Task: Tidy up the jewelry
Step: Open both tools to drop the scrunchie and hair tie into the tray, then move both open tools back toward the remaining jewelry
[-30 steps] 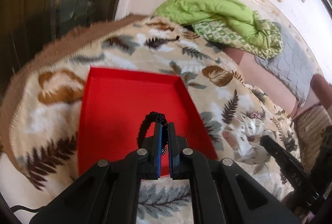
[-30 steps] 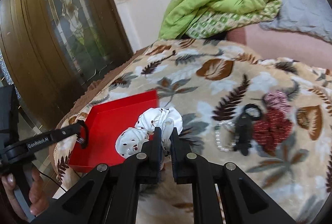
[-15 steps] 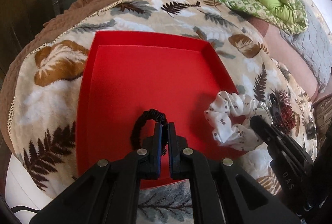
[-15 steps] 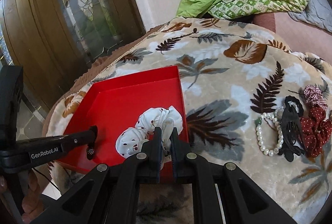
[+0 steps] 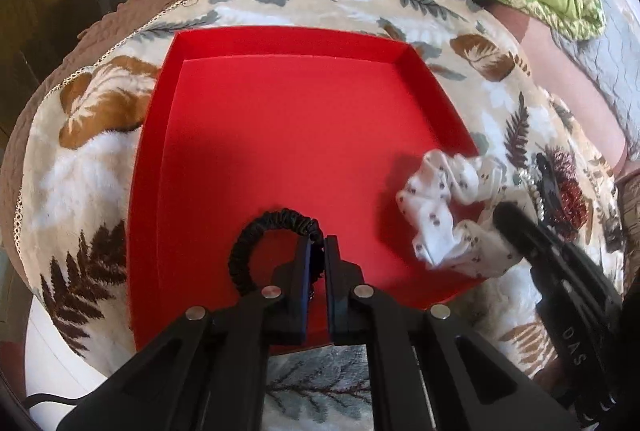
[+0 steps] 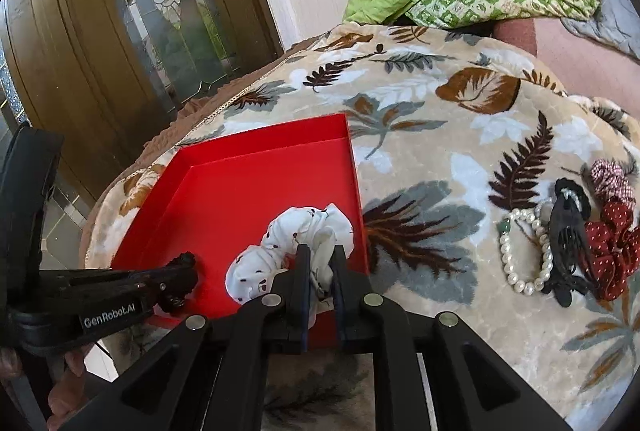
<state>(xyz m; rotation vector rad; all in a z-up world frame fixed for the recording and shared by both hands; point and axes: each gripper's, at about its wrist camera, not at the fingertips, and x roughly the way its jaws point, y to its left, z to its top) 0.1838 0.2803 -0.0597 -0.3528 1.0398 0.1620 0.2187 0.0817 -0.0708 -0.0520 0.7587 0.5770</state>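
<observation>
Risk lies chiefly at release: the white spotted fabric scrunchie (image 6: 296,243), pinched in the closed right hand-held gripper (image 6: 318,259), hangs over the near right wall of the shallow red cardboard tray (image 5: 424,71), and we judge it could fall partly outside onto the leaf-patterned blanket (image 6: 440,119) if let go there. The left hand-held gripper (image 5: 316,251) is closed on the black ruffled hair tie (image 5: 272,227), held low over the tray floor near the front; it may cling to the pads. The tray otherwise holds nothing. A pearl bracelet (image 6: 520,251), black claw clip (image 6: 568,243) and red dotted scrunchies (image 6: 612,239) lie on the blanket, well apart from it.
</observation>
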